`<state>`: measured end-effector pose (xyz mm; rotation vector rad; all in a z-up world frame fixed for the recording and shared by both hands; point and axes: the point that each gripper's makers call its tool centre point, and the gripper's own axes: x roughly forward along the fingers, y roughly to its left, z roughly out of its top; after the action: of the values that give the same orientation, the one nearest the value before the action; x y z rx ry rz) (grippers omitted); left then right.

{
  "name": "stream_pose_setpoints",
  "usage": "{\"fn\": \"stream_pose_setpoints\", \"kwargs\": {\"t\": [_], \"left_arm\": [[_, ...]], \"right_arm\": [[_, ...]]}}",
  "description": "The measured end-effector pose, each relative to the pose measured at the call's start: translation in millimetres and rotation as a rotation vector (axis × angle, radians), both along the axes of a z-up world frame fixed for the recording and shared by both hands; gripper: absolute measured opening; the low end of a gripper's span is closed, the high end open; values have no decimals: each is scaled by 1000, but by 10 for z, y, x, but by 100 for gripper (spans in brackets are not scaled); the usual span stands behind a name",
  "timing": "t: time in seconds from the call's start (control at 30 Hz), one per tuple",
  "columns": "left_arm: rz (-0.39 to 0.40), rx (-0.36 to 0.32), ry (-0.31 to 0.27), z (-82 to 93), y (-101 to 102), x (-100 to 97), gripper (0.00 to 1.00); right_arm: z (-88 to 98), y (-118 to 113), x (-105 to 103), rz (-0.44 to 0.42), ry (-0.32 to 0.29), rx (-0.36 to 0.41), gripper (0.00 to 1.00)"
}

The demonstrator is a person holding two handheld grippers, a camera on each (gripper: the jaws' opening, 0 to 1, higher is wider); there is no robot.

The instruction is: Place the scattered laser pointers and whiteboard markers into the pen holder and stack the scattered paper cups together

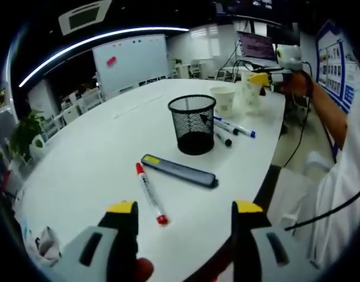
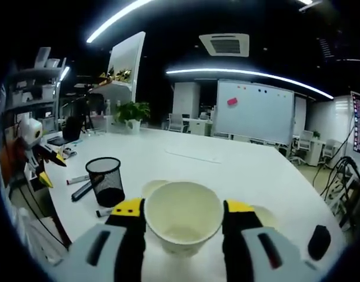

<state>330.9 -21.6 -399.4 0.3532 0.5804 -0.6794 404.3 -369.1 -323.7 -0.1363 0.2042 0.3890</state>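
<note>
Left gripper (image 1: 185,218): I see jaws wide, nothing held.
Right gripper (image 2: 183,218): clamped around paper cup (image 2: 183,220).
Obstruction: red marker (image 1: 149,193), laser pointer (image 1: 179,170) before pen holder (image 1: 192,124).

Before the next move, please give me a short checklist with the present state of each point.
1. Left gripper open, nothing between jaws: ok.
2. Red marker lies free ahead of it: ok.
3. Laser pointer beside the marker, apart from it: ok.
4. Pen holder upright, mouth free: ok.
5. Right gripper around a cup: ok; firm grip: cannot tell.
6. Second cup behind it upright for stacking: cannot tell.
</note>
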Motion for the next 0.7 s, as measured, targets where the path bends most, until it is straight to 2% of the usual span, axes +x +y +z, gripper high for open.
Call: {"fn": "stream_pose_setpoints", "kwargs": {"t": [0.43, 0.7], "left_arm": [[-1, 5, 2, -11, -1, -3, 64], [-1, 7, 2, -6, -6, 1, 64]], "right_arm": [[99, -35, 8, -4, -18, -7, 52], [84, -55, 33, -3, -15, -4, 51]]}}
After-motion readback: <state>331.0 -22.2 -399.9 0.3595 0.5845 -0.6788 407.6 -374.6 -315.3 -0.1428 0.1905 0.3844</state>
